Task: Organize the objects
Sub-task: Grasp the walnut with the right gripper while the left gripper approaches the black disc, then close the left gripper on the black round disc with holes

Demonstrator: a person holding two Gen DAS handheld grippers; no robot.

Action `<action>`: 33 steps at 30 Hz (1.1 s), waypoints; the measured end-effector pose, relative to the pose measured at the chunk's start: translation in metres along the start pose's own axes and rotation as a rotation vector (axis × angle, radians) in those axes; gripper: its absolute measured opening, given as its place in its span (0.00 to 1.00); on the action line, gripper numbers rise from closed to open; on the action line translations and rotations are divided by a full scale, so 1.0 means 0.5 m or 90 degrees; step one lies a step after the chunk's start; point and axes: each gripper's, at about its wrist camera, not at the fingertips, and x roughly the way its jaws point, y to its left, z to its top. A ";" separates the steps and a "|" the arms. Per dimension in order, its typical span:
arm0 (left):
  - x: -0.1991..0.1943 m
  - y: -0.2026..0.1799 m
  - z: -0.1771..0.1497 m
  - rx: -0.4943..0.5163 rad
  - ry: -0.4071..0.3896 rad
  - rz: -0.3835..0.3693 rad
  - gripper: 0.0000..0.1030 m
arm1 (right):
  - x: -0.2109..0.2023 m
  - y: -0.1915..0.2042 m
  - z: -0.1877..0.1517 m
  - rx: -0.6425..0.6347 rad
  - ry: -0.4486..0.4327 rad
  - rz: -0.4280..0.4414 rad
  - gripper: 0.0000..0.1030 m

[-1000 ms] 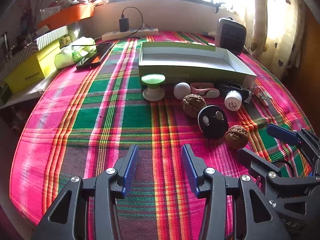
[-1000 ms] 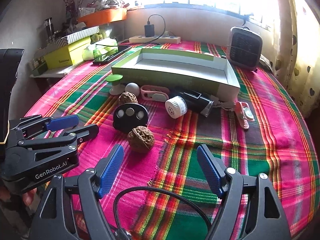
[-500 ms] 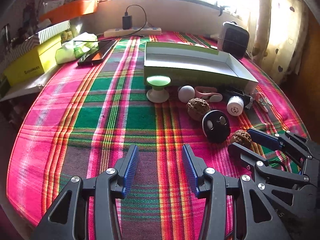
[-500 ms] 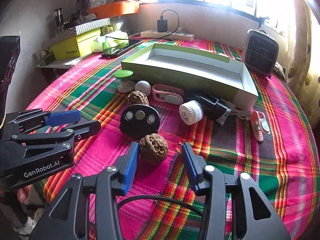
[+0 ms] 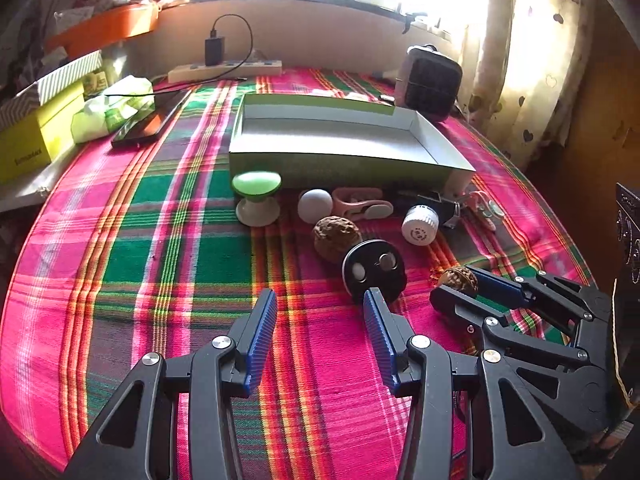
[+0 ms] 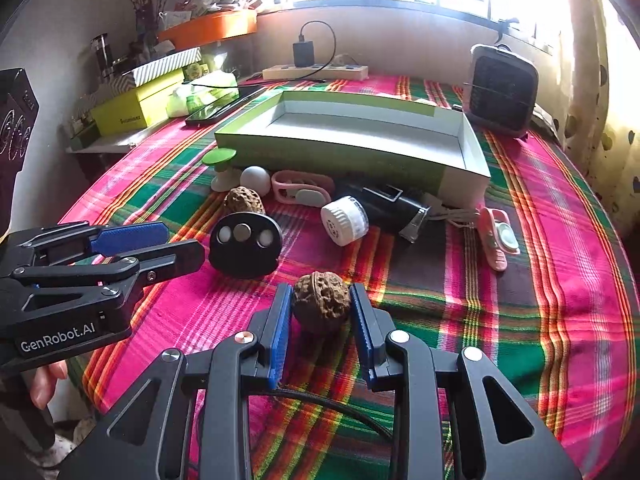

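Each hand-held gripper, left (image 5: pixel 320 320) and right (image 6: pixel 320 316), is black plastic with open triangular frames, silver screws at the joints and ribbed blue finger pads (image 6: pixel 277 332). White "GenRobot.AI" lettering marks the left one's side; a black cable loops beneath the right one.

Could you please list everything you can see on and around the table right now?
walnut: two, brown; one between right gripper's pads, the other behind the black disc
black disc: one, three round insets, mid-table
box tray: one, green-and-white, empty, behind the clutter
mushroom-shaped stand: one, green top, white base, by tray's corner
white ball: one, beside stand
pink clip: one, right of clutter
white cap: one, on black cylinder
fan heater: one, grey, far right
power strip: one, white, by wall
left gripper: open, empty
right gripper: closing on walnut
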 end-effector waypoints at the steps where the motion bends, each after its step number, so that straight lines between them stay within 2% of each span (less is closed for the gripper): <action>1: 0.002 -0.005 0.002 0.004 0.001 -0.007 0.42 | -0.001 -0.004 0.000 0.003 0.000 -0.001 0.30; 6: 0.032 -0.022 0.011 0.000 0.032 -0.041 0.42 | -0.006 -0.027 -0.003 0.015 0.001 -0.009 0.30; 21: 0.063 -0.048 0.037 0.000 0.049 -0.010 0.42 | 0.002 -0.054 0.007 0.022 0.002 0.006 0.30; 26: 0.064 -0.052 0.039 0.001 0.049 -0.011 0.30 | 0.005 -0.057 0.006 0.020 0.004 0.009 0.30; 33: 0.063 -0.053 0.039 0.001 0.046 -0.005 0.25 | 0.006 -0.056 0.007 0.021 0.006 0.009 0.30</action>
